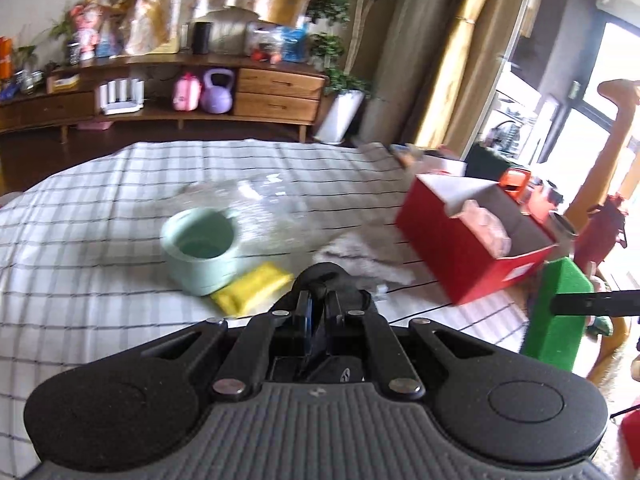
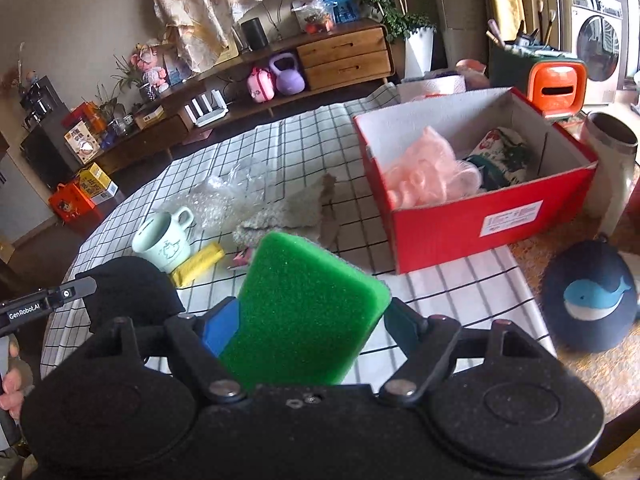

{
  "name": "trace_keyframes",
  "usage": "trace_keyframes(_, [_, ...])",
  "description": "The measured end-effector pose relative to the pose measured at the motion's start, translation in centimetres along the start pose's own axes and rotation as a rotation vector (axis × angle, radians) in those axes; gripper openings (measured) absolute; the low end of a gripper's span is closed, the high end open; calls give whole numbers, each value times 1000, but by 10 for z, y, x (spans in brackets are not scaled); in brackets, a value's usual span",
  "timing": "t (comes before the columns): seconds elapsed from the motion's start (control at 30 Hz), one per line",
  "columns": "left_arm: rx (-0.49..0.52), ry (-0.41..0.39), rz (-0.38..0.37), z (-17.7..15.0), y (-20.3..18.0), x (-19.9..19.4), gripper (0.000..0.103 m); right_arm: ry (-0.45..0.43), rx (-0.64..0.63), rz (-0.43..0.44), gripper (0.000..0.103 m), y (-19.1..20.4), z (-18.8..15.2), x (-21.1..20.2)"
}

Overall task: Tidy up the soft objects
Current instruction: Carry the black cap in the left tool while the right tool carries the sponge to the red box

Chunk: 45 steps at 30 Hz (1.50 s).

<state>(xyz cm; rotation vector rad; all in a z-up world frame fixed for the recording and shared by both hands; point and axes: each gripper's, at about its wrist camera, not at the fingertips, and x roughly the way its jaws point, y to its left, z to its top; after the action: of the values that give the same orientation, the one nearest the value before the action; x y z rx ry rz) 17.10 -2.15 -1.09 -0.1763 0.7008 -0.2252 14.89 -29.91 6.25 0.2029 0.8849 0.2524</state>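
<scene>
Mid-carry: your right claw grips the green sponge at lower centre; left claw clenched on black fabric; next, lift it over the red box, upper right.

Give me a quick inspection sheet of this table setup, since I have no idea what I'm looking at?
Surface: table under a checked cloth.
Job's things: green sponge; pink puff and a printed pouch inside the red box; grey cloth, yellow cloth and black cloth.
Clutter: mint mug, bubble wrap, whale cap.
Grippers: left gripper shut on the black cloth; right gripper shut on the sponge.
Cables: nothing seen.
Surroundings: wooden sideboard, washing machine.
</scene>
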Motion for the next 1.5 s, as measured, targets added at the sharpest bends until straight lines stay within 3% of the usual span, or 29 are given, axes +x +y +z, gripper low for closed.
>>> trace_keyframes(0.27, [79,-18,-71,27,-64,24,6,-41,-4,-40,78,-41,27,-14])
trace_keyframes(0.57, [199,-92,-140,87,-140,42,6,-109,-54,-124,78,-83,84,-20])
trace_keyframes(0.97, [279,-171,-216,149,-231,100,6,-167,-69,-269,78,-131,132,12])
trace_keyframes(1.2, [284,-153,-213,159,-257,158,6,-139,-142,-341,78,-150,144,42])
trace_keyframes(1.5, [230,-39,-173,148,-243,243,6,-87,-198,-339,76,-163,143,85])
